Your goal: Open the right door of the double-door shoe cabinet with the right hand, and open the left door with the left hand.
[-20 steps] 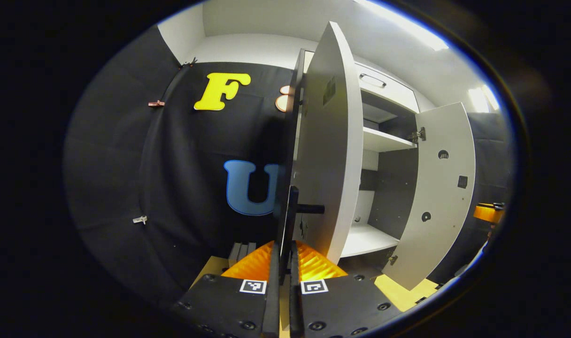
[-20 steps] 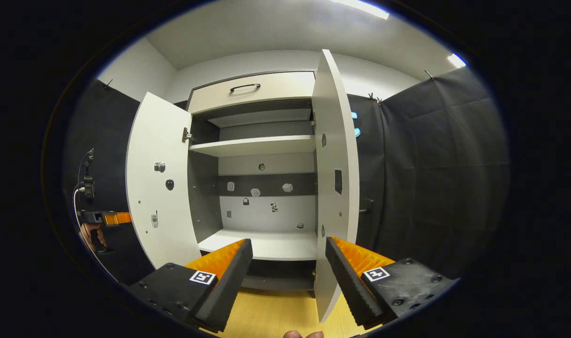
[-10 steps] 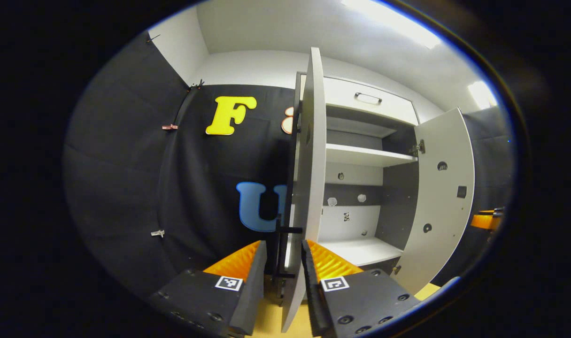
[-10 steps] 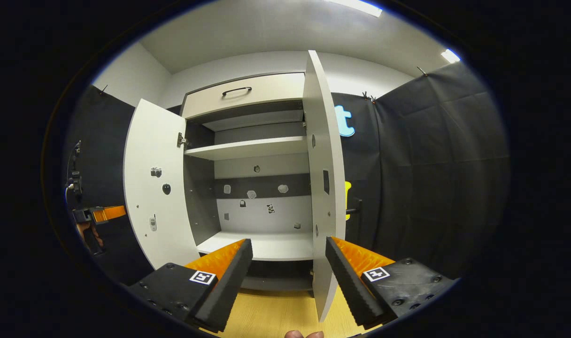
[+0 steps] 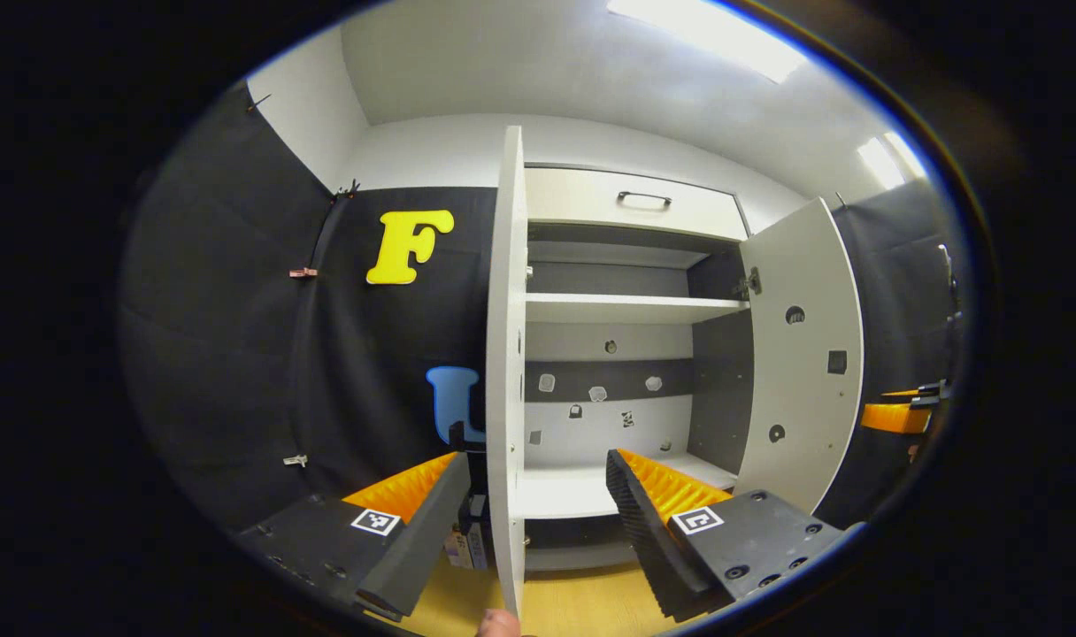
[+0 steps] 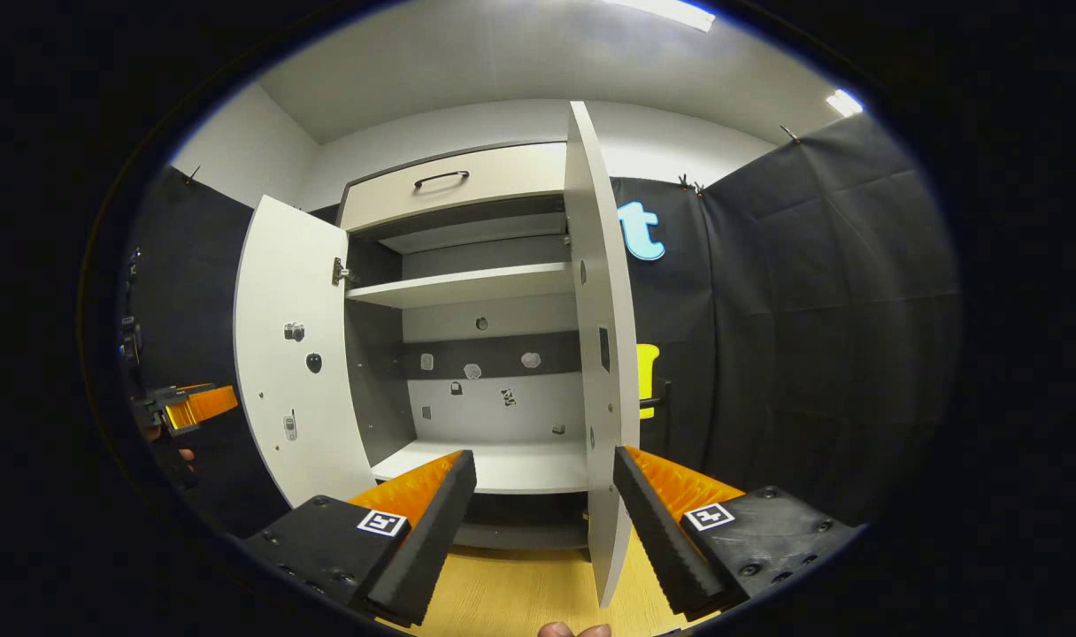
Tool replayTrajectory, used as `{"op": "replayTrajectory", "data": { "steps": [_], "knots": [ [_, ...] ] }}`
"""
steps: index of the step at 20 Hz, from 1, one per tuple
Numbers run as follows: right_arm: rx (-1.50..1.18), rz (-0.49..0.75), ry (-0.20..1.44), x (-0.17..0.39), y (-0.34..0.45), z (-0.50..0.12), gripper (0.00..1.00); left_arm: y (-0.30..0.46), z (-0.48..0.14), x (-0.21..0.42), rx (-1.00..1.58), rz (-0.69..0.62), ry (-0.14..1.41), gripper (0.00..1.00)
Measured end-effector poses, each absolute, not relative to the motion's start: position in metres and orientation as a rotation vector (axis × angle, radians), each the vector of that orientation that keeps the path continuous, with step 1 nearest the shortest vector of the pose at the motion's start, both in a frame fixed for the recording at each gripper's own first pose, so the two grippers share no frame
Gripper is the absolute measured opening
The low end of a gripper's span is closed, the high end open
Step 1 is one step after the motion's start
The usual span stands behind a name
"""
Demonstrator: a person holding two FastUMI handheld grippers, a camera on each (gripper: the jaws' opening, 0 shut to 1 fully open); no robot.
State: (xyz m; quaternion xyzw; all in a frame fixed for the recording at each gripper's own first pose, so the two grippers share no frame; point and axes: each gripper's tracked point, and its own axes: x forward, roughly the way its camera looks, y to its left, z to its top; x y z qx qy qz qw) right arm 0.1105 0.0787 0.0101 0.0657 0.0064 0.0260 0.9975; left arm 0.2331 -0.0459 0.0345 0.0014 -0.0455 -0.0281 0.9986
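White cabinet doors (image 5: 505, 372) (image 6: 596, 354) stand open; left gripper (image 5: 538, 522) and right gripper (image 6: 545, 518) both spread, grasping nothing

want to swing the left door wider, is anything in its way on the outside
Nothing visible blocks it. The left door stands edge-on between the open fingers of the left gripper; beyond its outer face there is booth cloth, though a small dark item low behind the door is unclear.

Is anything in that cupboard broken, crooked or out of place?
Nothing stands out. The cupboard's left door and right door both stand open and hang straight, the shelves sit level, and the drawer on top is shut. Small stickers dot the back wall. Both claws, left and right, are open and hold nothing.
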Motion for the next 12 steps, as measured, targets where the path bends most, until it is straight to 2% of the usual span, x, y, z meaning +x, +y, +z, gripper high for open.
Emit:
{"op": "replayTrajectory", "data": {
  "steps": [12],
  "knots": [
    [0.144,0.035,-0.031,0.108,0.064,0.024,0.98,-0.111,0.017,0.214,-0.104,-0.108,-0.051,0.95]
  ]
}}
